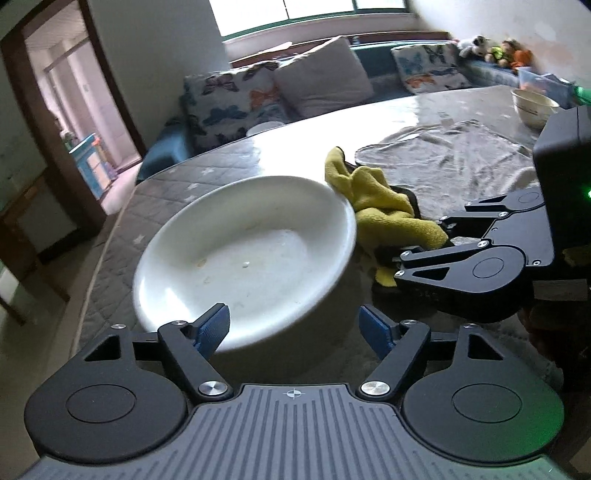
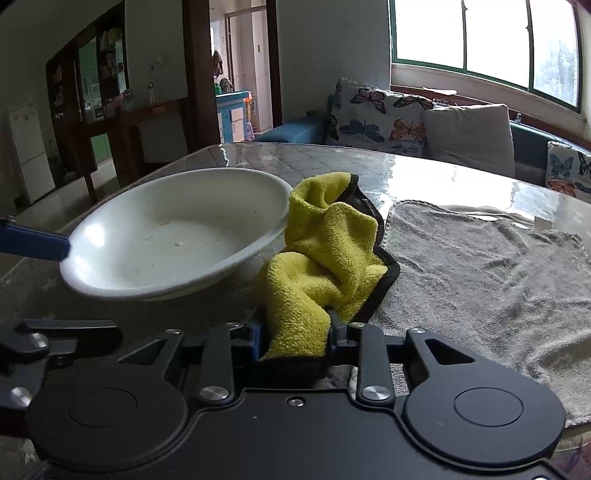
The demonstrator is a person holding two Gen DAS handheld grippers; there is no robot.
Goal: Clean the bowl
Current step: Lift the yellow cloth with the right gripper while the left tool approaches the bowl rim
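Here the white bowl [image 1: 243, 258] sits tilted on the tabletop [image 2: 424, 173], its soiled inside turned toward me. My left gripper [image 1: 295, 328] has its jaws spread around the near rim, to steady it. My right gripper [image 2: 295, 339] pinches the yellow cloth [image 2: 325, 251] beside the bowl, ready for wiping.

Window [image 2: 484, 33] backlight, table [image 2: 424, 173] glare, fisheye-warped edges.

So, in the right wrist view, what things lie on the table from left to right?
White bowl → yellow cloth, held in the right gripper → grey towel.
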